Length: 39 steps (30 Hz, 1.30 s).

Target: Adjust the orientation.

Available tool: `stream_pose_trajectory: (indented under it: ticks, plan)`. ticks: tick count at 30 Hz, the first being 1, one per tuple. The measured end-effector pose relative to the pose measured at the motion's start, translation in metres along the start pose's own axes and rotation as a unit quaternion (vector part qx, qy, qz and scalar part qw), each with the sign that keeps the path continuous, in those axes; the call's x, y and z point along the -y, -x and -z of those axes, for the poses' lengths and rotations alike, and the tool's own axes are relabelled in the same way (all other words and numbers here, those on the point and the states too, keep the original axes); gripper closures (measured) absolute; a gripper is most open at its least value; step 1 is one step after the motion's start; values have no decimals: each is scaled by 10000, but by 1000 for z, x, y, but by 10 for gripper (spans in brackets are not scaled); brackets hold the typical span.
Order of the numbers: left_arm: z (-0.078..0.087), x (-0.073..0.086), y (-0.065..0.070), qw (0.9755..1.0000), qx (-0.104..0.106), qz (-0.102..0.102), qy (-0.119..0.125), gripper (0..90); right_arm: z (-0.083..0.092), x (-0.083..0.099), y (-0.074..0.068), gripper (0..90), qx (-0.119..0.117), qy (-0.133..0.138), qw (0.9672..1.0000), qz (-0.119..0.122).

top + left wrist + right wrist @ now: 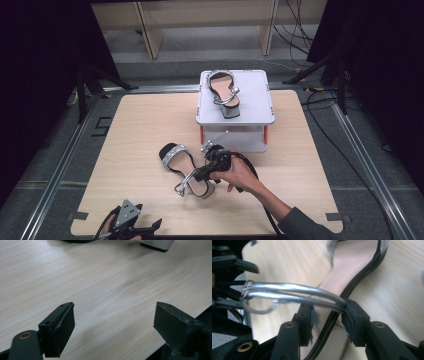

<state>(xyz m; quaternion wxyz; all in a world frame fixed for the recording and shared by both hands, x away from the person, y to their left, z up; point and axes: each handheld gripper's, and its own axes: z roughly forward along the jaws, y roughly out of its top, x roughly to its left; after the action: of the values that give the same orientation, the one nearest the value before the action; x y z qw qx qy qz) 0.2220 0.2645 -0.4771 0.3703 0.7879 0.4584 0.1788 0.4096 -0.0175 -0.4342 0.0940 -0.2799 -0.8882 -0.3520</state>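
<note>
Tongs first: our right gripper (209, 168) sits near the middle of the table (135, 130), its jaws closed on the heel end of the sandal (181, 165) lying there; in the right gripper view (328, 323) the pads clamp the sole edge just under the silver ankle strap (292, 292); our left gripper (145, 229) rests at the near edge, well apart from the shoe, its jaws (112, 327) spread wide over bare wood, holding nothing.

We see the white two-tier stand (257, 95) at the far side of the table, bearing a second sandal (225, 92) on top, heel block toward us; the gripped sandal lies in front of the stand, its long axis on a diagonal, glittery toe strap (175, 152) pointing far-left, heel near-right at the tongs; the ankle strap loops out toward us.
</note>
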Motion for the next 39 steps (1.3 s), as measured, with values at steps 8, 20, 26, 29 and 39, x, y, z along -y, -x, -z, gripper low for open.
stream_pose_trajectory:
  ticks: [8,20,26,29,39]
  plan:
    - [-1,1,-2,9999,-68,-101,-75,165,6,12,9,396,376,91,9991,-190]
    - [-1,1,-2,9999,-61,-115,-95,165,-26,21,-40,196,1113,-341,9919,515]
    - [-1,1,-1,10000,-12,-20,-15,165,-25,23,-33,297,838,-504,9947,334]
    - [-1,1,-2,9999,-54,-80,-70,165,-15,24,-27,333,992,-630,9922,413]
    - [-1,1,-2,9999,-57,-84,-57,165,34,53,-16,356,780,-794,9919,613]
